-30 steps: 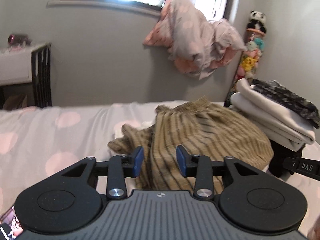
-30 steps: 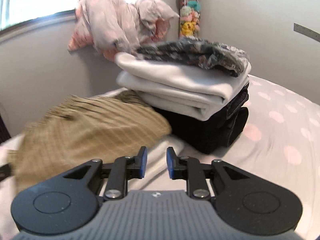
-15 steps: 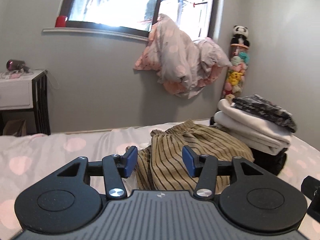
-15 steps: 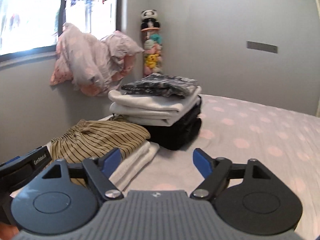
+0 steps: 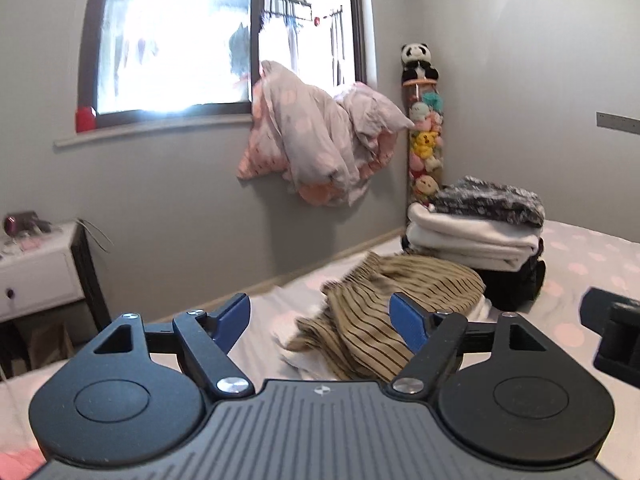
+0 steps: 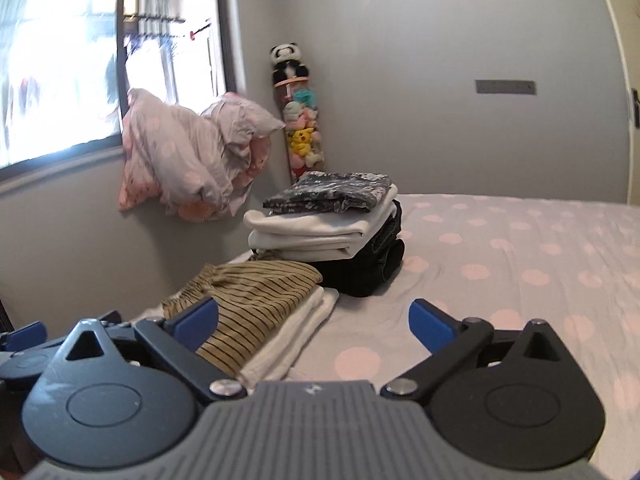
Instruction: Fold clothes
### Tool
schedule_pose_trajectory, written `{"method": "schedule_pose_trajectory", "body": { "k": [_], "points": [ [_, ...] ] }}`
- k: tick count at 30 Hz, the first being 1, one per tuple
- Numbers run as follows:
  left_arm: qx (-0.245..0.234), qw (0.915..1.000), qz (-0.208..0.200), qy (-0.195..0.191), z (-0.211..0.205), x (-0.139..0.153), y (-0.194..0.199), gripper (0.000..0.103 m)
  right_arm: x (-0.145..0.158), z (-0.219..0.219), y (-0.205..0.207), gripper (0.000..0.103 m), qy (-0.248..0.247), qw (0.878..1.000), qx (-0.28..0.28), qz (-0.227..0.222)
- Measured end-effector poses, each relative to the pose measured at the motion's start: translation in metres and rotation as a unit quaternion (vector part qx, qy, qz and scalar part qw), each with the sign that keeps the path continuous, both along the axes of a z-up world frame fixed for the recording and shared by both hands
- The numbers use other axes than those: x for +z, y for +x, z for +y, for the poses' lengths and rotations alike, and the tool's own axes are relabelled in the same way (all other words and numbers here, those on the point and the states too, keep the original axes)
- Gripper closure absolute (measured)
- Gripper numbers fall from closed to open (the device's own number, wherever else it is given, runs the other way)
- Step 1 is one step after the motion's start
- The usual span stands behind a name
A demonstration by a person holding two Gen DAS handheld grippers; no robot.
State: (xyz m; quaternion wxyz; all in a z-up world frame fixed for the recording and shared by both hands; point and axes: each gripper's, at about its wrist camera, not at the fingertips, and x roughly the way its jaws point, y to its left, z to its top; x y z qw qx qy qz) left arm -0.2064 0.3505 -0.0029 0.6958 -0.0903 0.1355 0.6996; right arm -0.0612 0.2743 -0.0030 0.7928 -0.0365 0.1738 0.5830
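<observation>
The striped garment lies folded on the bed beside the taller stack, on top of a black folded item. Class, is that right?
Not quite. The striped garment rests on a white folded item, not a black one; the right wrist view shows it. The rest stands.

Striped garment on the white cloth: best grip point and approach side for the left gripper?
Take the striped garment by its loose crumpled near-left edge, coming in low from the front: that end sits ruffled and raised off the white cloth, while the far side lies flat. Left gripper is open.
</observation>
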Motion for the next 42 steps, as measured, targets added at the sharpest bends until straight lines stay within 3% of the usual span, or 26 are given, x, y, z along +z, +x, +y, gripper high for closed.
{"method": "schedule_pose_trajectory", "body": {
  "k": [7, 11, 17, 30, 42],
  "points": [
    [-0.028, 0.998, 0.057, 0.003, -0.017, 0.008, -0.01, 0.008, 0.014, -0.023, -0.016, 0.001, -0.003, 1.0, 0.011, 0.018],
    [-0.043, 0.9956, 0.082, -0.014, -0.022, 0.007, -0.014, 0.008, 0.017, -0.03, -0.028, 0.001, -0.017, 0.999, 0.031, 0.019],
    [-0.057, 0.9945, 0.073, -0.049, -0.033, 0.016, -0.031, 0.008, 0.024, -0.044, -0.044, 0.001, -0.029, 0.999, 0.046, -0.003],
    [-0.077, 0.9887, 0.061, -0.113, -0.062, 0.033, -0.029, 0.008, 0.038, -0.091, -0.048, 0.001, -0.031, 0.998, 0.051, 0.008],
    [-0.089, 0.9895, 0.044, -0.105, -0.077, 0.045, -0.023, 0.008, 0.045, -0.111, -0.041, 0.001, -0.016, 1.0, 0.019, 0.011]
  ]
}}
